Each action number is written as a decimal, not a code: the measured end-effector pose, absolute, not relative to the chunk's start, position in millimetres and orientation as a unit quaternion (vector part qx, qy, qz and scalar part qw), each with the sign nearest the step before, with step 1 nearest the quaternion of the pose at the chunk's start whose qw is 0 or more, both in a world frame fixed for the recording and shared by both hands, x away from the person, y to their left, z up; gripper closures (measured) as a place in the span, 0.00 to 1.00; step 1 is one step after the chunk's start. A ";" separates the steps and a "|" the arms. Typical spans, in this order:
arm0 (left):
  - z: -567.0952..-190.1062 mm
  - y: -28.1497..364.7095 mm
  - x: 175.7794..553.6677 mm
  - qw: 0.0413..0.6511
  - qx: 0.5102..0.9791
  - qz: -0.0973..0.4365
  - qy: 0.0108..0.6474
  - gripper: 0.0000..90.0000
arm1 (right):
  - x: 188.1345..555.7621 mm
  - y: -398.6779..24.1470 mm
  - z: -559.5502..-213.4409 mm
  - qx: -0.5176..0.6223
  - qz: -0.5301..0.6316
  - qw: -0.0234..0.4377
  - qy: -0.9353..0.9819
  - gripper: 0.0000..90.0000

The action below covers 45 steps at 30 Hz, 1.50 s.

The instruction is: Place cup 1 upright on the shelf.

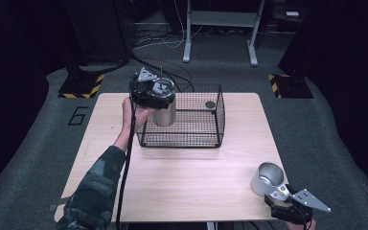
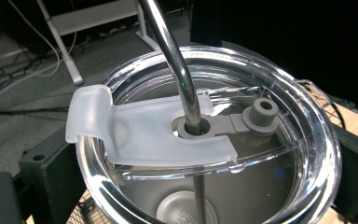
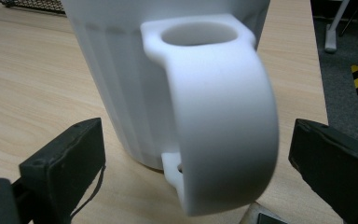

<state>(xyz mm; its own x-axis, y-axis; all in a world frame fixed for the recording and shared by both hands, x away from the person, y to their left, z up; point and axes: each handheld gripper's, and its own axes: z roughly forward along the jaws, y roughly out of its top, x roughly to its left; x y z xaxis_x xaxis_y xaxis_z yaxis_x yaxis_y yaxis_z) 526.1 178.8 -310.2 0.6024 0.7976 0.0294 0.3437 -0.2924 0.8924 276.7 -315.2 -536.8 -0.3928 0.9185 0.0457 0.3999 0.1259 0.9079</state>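
Observation:
A steel tumbler [image 1: 164, 114] with a clear lid [image 2: 205, 140] and a bent metal straw [image 2: 177, 70] is at the left rear corner of a black wire basket [image 1: 191, 140]. My left gripper [image 1: 152, 91] is shut on the tumbler just under the lid, one black jaw on each side of it. Whether the tumbler rests on the basket floor I cannot tell. A white mug [image 1: 267, 178] stands near the table's front right corner. Its handle [image 3: 223, 116] points at my right gripper [image 1: 281, 197], which is open with the handle between its jaws, apart from both.
A small dark round object [image 1: 210, 104] lies in the basket's rear right corner. The wooden table [image 1: 172, 182] is bare in front of the basket. On the floor behind are white stand legs [image 1: 188, 43], cables and yellow-black striped bases [image 1: 81, 86].

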 end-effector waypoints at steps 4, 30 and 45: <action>-318.2 176.9 533.9 0.462 0.760 0.244 0.387 0.04 | 276.7 -314.9 -536.9 0.472 0.462 0.282 0.696 0.03; -359.7 162.8 561.3 0.423 0.764 0.244 0.422 0.04 | 276.7 -315.7 -536.8 0.472 0.461 0.280 0.697 0.03; -379.3 156.6 568.7 0.409 0.755 0.253 0.446 0.04 | 276.5 -315.9 -536.6 0.473 0.461 0.279 0.697 0.03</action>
